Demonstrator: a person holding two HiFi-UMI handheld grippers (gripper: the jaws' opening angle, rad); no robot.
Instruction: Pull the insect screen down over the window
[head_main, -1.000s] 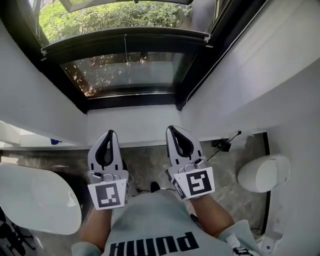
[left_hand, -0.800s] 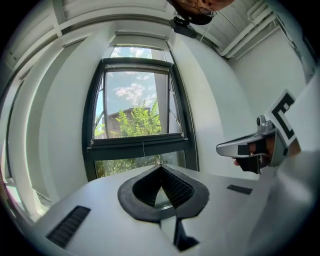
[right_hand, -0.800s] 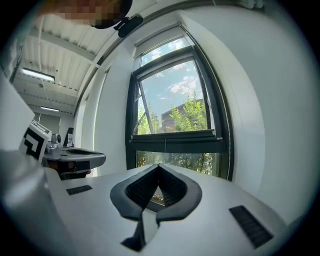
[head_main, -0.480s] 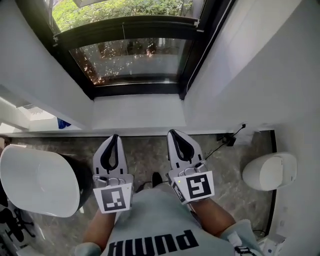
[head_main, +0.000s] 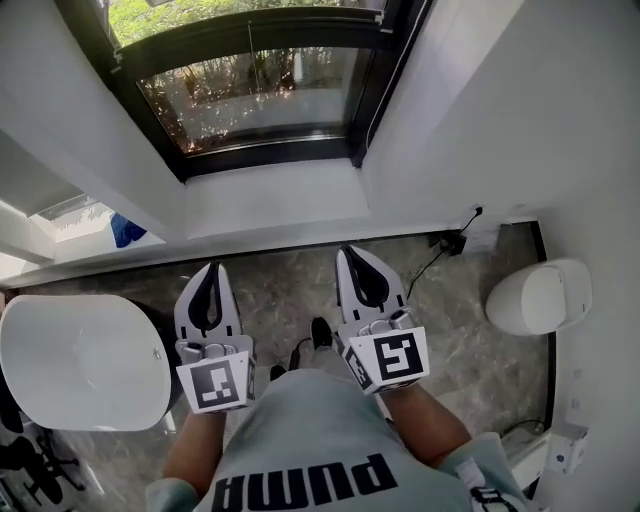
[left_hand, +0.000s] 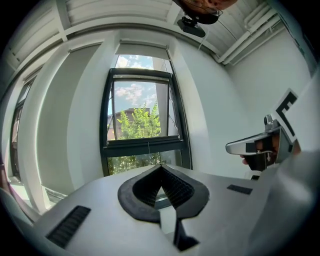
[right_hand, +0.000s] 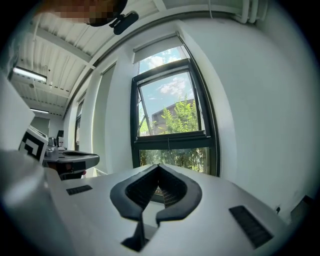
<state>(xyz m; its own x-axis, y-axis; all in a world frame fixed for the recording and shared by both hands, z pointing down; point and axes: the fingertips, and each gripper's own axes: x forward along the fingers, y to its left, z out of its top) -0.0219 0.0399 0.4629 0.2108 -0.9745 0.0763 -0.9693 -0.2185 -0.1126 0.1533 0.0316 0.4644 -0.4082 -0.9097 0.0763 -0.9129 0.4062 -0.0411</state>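
Observation:
The black-framed window sits in a white recess ahead of me, also seen as the window and the window. A black cross bar spans it at mid height, and a thin cord hangs from the bar's middle. My left gripper and right gripper are held side by side over the floor, well short of the window. Both are shut with nothing between the jaws. The left gripper and right gripper point towards the glass.
A white rounded object stands at my left and a smaller white one at my right. A wall socket with a black cable is low on the right wall. White walls flank the recess. Grey marble floor lies underfoot.
The head view has tilted down: the window has slid up the picture and more floor shows. Both grippers stay shut, side by side and empty.

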